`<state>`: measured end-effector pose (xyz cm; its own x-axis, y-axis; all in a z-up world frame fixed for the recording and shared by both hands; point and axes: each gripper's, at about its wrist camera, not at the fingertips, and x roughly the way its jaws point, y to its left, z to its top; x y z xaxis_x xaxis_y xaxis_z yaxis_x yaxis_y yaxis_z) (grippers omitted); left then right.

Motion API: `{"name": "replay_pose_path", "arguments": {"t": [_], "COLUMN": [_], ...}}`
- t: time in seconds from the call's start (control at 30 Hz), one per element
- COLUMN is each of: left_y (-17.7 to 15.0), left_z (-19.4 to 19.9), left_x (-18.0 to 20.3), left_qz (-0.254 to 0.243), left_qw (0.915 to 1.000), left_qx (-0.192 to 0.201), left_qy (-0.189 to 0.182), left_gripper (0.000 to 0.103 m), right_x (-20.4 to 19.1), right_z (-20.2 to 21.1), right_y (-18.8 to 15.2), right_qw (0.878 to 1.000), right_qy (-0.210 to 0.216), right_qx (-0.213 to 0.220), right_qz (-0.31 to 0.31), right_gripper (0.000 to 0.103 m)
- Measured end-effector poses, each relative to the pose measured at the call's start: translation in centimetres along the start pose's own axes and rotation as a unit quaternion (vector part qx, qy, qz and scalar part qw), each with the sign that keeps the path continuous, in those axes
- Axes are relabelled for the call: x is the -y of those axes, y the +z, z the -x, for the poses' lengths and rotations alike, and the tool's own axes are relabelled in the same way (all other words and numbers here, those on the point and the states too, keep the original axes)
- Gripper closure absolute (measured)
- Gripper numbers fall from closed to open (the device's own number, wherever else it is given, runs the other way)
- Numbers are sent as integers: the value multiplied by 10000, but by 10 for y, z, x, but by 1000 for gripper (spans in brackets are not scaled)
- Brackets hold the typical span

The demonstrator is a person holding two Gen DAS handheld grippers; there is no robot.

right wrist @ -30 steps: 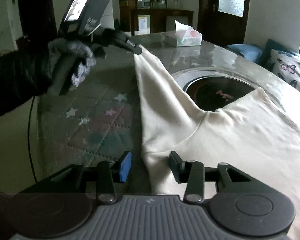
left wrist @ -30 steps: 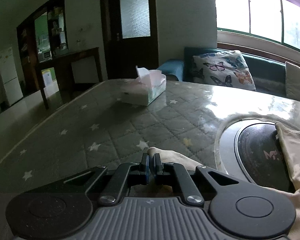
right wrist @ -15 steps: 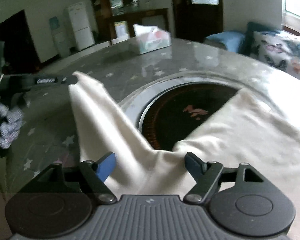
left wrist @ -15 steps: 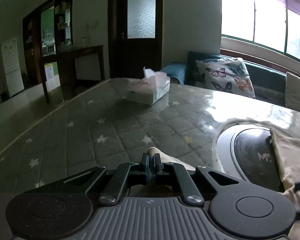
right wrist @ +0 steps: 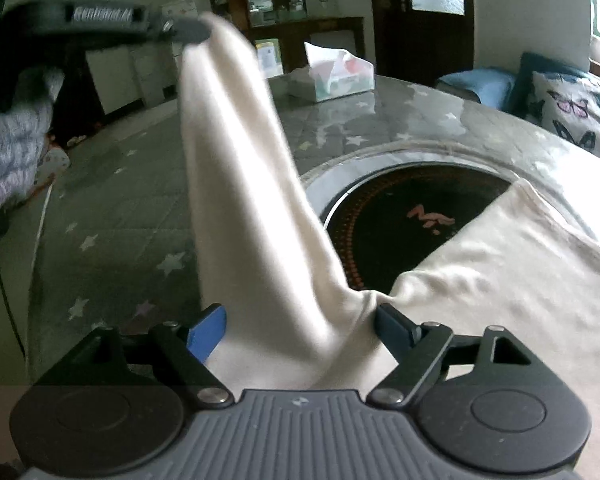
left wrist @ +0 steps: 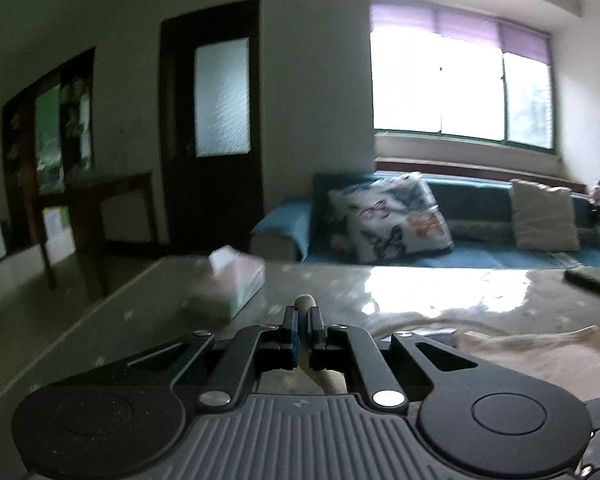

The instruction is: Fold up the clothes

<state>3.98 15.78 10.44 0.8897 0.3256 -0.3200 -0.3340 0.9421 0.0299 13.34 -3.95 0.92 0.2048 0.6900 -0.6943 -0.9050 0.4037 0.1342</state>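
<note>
Garment (right wrist: pixel 500 280) sleeve (right wrist: pixel 236 184) is pinched aloft by left tongs (left wrist: pixel 303 322) (right tongs (right wrist: pixel 300 326) gape around it).

Open starry table (right wrist: pixel 112 208) to my left, raised sleeve (right wrist: pixel 240 160) dead ahead, tissue box (right wrist: pixel 336 76) way back.

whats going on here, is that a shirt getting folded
A person with a handheld gripper in each hand is working on a cream garment spread on the table. The left gripper is shut on the end of a sleeve and holds it raised above the table. The right gripper is open, its fingers on either side of the sleeve's base. No fold is laid down yet.
</note>
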Motion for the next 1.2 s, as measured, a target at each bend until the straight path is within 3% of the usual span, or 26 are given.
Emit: {"name": "replay_pose_path", "arguments": {"t": [0.3,0.4,0.63,0.9,1.2], "left_y": [28,34,38,19,-27], "left_z": [26,32,48,64,68], "left_x": [47,67,123,190,240], "left_qz": [-336,-492,-833,-1292,-1899], "left_qw": [9966,9934,9812,9544,9187], "left_qx": [424,507,577,373,-217], "left_qy": [-629,-898,-1642,-2665,-3456], "left_gripper": [98,98,98,98,93], "right_x": [-7,-8,5,38,64], "right_z": [8,29,98,159,205], "right_y": [-8,-14,-45,-97,-142], "right_qw": [10000,9999,9971,9804,9532], "right_qy": [67,62,-425,-1527,-2171], "right_qx": [-29,147,580,751,1004], "right_qz": [16,7,-262,-989,-1848], "right_gripper": [19,19,17,17,18]}}
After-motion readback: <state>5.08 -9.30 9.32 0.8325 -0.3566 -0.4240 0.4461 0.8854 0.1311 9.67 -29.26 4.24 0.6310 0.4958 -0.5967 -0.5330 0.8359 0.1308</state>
